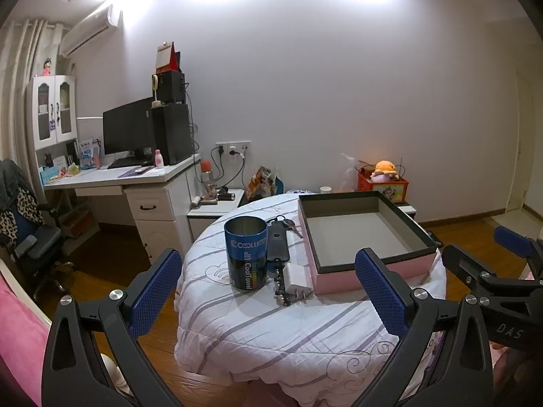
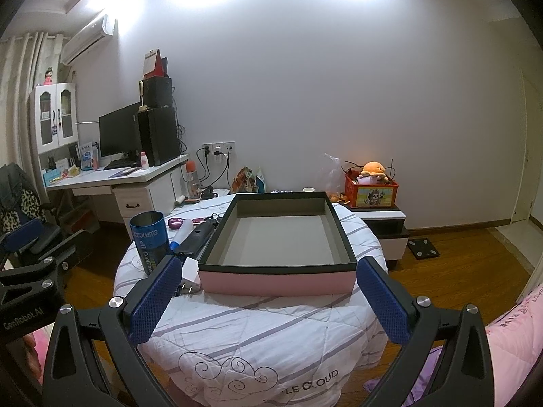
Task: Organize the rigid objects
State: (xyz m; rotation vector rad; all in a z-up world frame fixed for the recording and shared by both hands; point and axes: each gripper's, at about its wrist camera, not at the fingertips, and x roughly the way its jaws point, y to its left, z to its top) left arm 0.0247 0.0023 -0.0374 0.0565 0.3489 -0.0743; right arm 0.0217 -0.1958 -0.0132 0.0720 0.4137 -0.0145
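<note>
I see both my left gripper (image 1: 271, 291) and right gripper (image 2: 268, 296) with jaws apart, holding nothing; left of the rectangular pink-sided box (image 2: 276, 279) on the quilted surface (image 2: 264, 332) stand a shiny blue metal can (image 1: 245, 252) and a white charger (image 1: 296, 277)

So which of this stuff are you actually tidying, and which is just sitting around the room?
For the job:
pink box, empty
blue can
white charger
black remote
keys

Just lying about:
monitor on the desk
orange plush toy
red crate
office chair
</note>
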